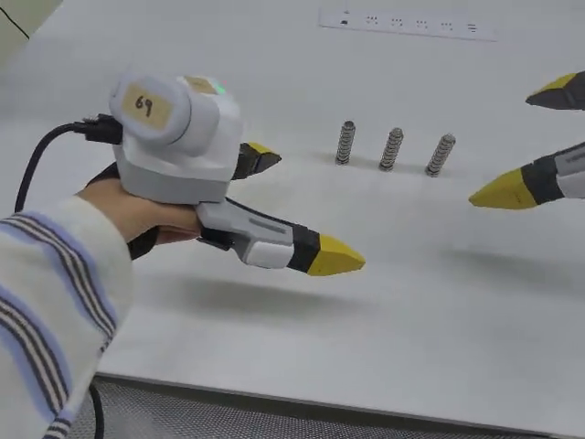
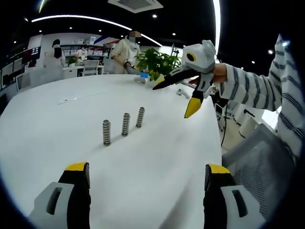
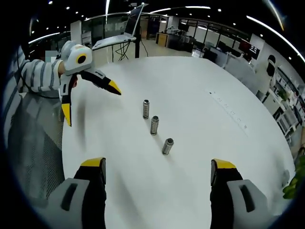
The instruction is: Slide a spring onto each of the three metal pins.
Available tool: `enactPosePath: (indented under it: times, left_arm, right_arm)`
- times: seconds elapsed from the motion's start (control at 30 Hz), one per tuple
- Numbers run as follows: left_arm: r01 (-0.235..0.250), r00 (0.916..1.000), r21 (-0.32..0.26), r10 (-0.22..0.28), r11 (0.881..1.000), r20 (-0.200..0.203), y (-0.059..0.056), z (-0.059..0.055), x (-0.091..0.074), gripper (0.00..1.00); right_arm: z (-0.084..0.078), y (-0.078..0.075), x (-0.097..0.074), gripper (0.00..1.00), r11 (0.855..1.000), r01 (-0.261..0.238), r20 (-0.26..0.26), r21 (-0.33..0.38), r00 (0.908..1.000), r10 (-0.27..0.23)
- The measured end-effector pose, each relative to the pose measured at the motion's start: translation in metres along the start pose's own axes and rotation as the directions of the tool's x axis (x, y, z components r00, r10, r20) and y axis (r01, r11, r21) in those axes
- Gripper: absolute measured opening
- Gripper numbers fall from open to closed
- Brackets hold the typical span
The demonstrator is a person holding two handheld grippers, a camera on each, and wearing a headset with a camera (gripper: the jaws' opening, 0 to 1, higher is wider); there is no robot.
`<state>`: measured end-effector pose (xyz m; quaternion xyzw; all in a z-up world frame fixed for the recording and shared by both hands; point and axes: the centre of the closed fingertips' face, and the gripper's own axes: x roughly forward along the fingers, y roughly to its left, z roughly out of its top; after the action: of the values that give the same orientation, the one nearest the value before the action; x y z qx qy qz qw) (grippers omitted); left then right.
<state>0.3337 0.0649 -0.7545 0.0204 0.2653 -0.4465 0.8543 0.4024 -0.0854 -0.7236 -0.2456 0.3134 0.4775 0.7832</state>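
**Step in hand.** The three metal pins (image 1: 394, 133) stand upright in a short row on the white surface (image 1: 430, 293), toward its far side and in front of the power strip (image 1: 407, 23). Each pin carries one of the springs (image 1: 345, 146), and the coil covers the pin along nearly its whole height. No loose spring lies on the part of the surface that is in view. Judge the loading step as done for all three pins; what is left appears to be inspection only.

**Next move.** Confirm that each coil sits fully down against the surface. The right-hand pin in the head view looks slightly tilted; the pictures do not settle whether that is a true lean or the camera angle. If you must correct it, approach from above with the jaws narrowed and nudge the top only, since the pins stand close together and a wide jaw could knock a neighbour.

**Hand-held gripper state.**
- Left hand-held gripper (image 1: 306, 208): jaws spread wide, nothing between them, touching nothing. It hovers above the surface, near you and well apart from the pins — its own view shows the row ahead, between the yellow tips.
- Right hand-held gripper (image 1: 516, 144): jaws likewise wide apart and empty, in the air to the right of the row, clear of the nearest pin.
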Motion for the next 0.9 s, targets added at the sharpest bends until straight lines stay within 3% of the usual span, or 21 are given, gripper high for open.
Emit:
enactPosePath:
  times: [0.13,0.33,0.63,0.9]
  left_arm:
    - [-0.001,1.0,0.003,0.001,1.0,-0.009,-0.001,-0.004,-0.007,0.98]
    - [0.01,0.9999,-0.015,-0.01,1.0,-0.006,-0.004,-0.008,-0.017,0.98]
    - [-0.014,0.9991,-0.009,0.014,1.0,-0.04,-0.003,-0.019,-0.033,0.98]
    - [-0.044,0.9984,-0.022,0.044,0.999,-0.035,-0.004,-0.021,-0.047,0.98]
  right_arm:
    - [-0.007,0.008,-0.01,0.93,0.999,0.006,0.04,0.047,0.9992,-0.008]
    - [-0.025,0.001,-0.019,0.99,0.993,0.08,0.032,0.09,0.996,-0.083]
    - [-0.034,0.015,-0.027,0.99,0.983,0.068,0.101,0.173,0.9911,-0.087]
    - [-0.043,0.029,-0.034,0.99,0.965,0.069,0.159,0.252,0.981,-0.112]
